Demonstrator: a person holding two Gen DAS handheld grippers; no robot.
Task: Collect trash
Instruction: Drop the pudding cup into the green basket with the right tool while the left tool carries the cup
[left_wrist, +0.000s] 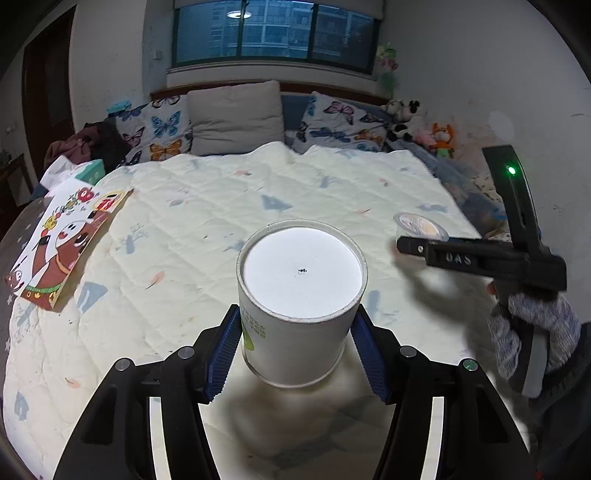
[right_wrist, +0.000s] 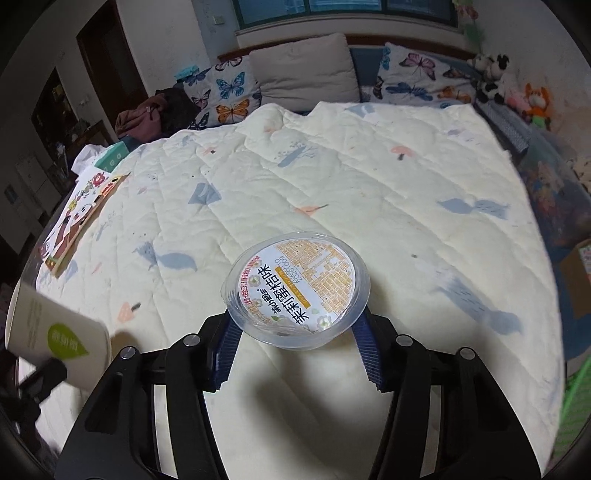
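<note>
Over quilted bedspread | left tool clamps paper cup | right tool clamps clear plastic tub

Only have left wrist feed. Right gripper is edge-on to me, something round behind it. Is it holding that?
Observer: Yes. The right gripper is shut on a clear plastic cup, its pads against both sides.
Operator: Sealed or open?
Observer: Sealed; a printed film lid with orange and black text covers the top.
Operator: Can right wrist see my paper cup?
Observer: Yes, at its left edge: the paper cup shows a green leaf logo on its side.
</note>
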